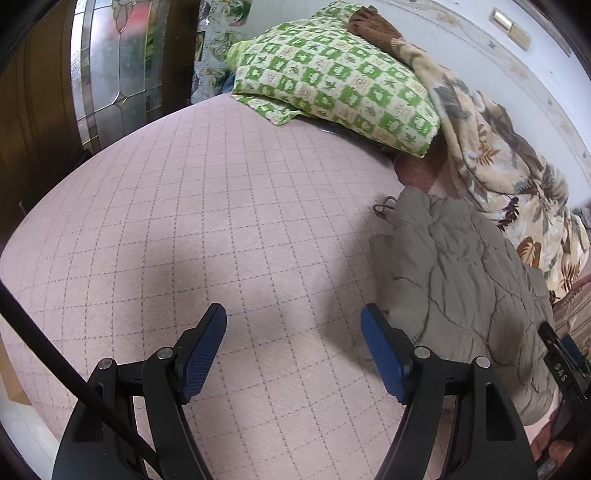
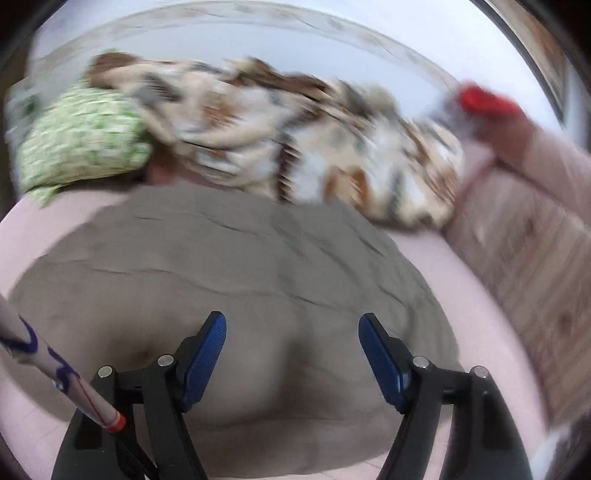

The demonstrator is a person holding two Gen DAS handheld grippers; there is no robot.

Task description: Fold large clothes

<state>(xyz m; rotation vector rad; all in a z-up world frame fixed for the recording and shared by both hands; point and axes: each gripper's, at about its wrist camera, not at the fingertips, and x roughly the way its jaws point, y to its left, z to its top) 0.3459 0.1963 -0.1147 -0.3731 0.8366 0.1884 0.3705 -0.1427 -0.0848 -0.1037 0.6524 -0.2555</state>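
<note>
A grey-green quilted jacket lies folded in a bundle on the pink quilted bed cover. In the left wrist view it sits to the right of my left gripper, which is open over bare cover with nothing between its blue pads. The right-hand fingertip stands just at the jacket's near edge. In the blurred right wrist view the jacket fills the middle, and my right gripper hangs open above it, holding nothing.
A green-and-cream checked pillow lies at the head of the bed. A cream leaf-print blanket is heaped along the wall beyond the jacket. A brown cloth rests on the pillow. A glass-panelled door stands at the far left.
</note>
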